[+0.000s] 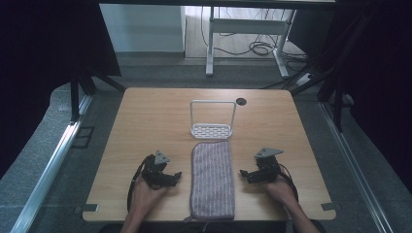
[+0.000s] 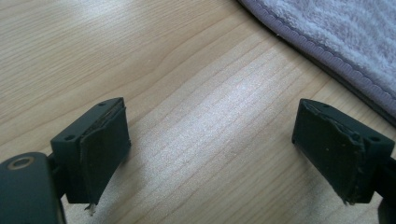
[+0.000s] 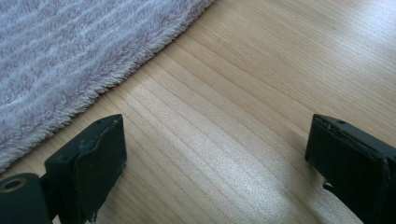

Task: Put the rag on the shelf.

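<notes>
A striped mauve towel [image 1: 212, 178] lies folded lengthwise in the middle of the wooden table [image 1: 145, 116], reaching the near edge. My left gripper [image 1: 176, 175] rests on the table just left of the towel, pointing at it, jaws open and empty. In the left gripper view its gripper [image 2: 212, 154] hovers over bare wood, with the towel's hemmed edge [image 2: 336, 46] at the upper right. My right gripper [image 1: 242, 173] sits just right of the towel, also open and empty. The right gripper view shows that gripper [image 3: 217, 161] above wood, with the fluffy towel [image 3: 70, 51] at the upper left.
A white wire rack [image 1: 212, 121] with a perforated base and a tall hoop stands just beyond the towel's far end. A dark cable hole [image 1: 241, 101] sits near the table's far edge. Black curtains and metal stands flank the table.
</notes>
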